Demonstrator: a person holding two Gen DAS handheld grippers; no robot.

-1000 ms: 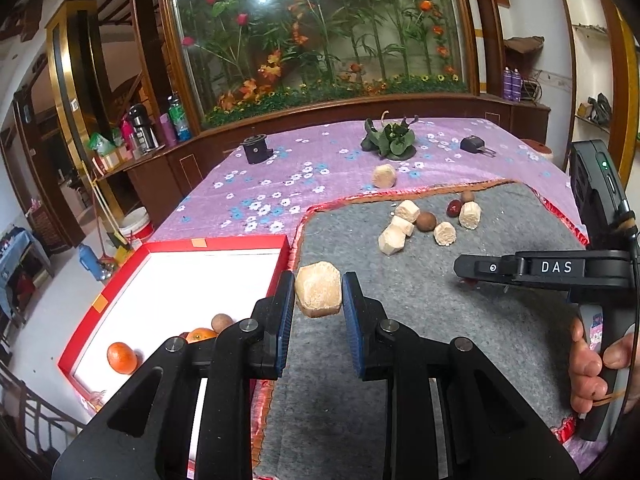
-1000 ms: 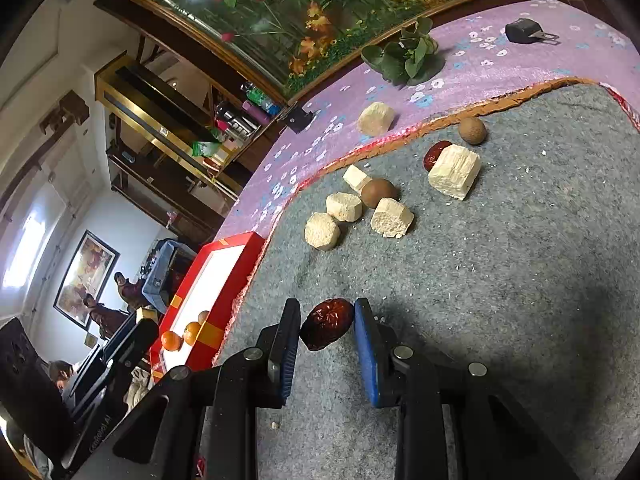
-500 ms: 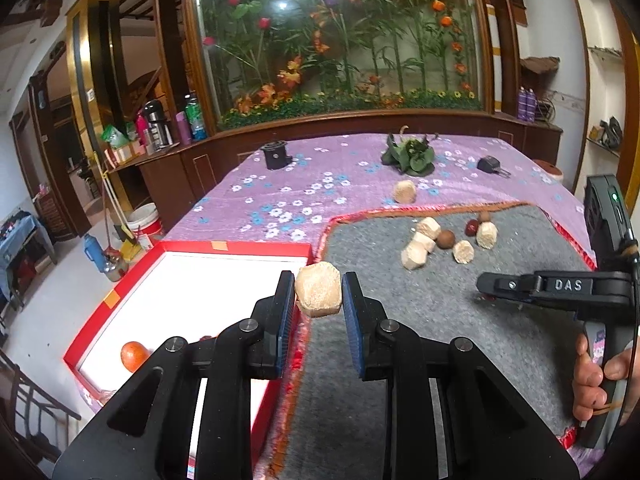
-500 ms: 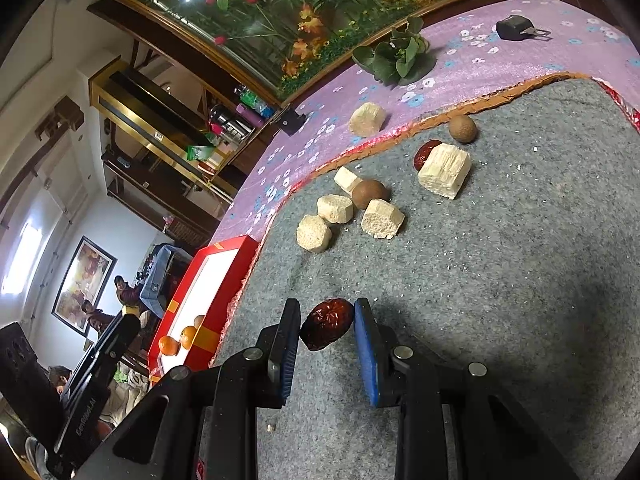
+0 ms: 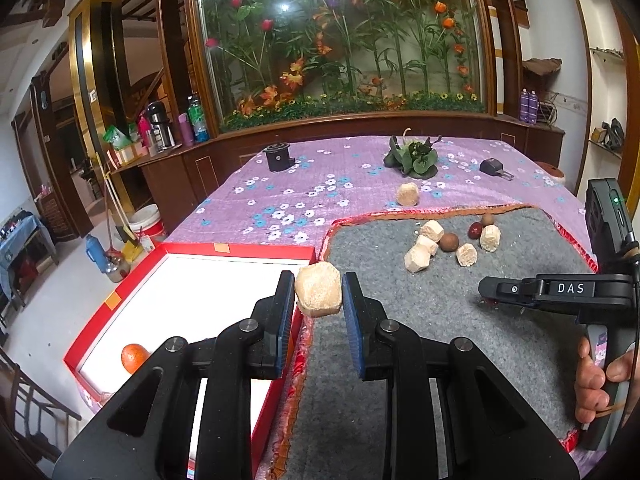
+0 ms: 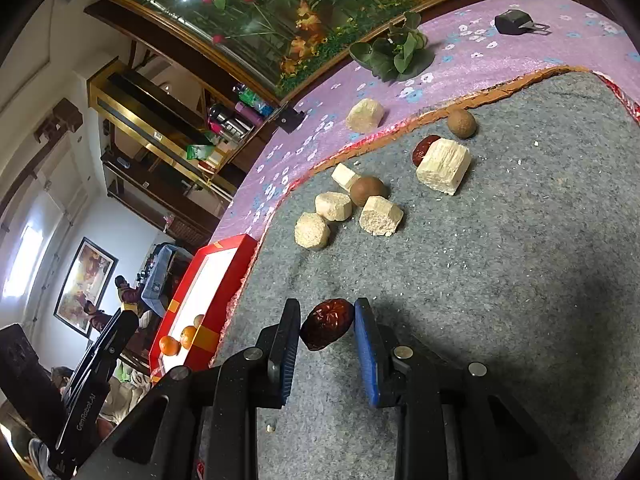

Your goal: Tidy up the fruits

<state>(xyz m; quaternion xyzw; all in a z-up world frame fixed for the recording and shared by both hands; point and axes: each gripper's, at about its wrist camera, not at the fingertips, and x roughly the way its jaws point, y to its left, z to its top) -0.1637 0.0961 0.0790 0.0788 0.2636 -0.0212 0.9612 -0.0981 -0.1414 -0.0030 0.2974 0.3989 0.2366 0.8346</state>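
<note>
Transfer toward red tray under way.
Beige chunk pinched in left tool, now carried higher above tray edge; dried date pinched in right tool, unmoved.

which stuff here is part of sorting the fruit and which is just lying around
Job: left gripper holding tan chunk; right gripper holding red date; red tray; oranges; loose pieces on grey mat.

Lying about: leafy plant, black plug, black cylinder.
</note>
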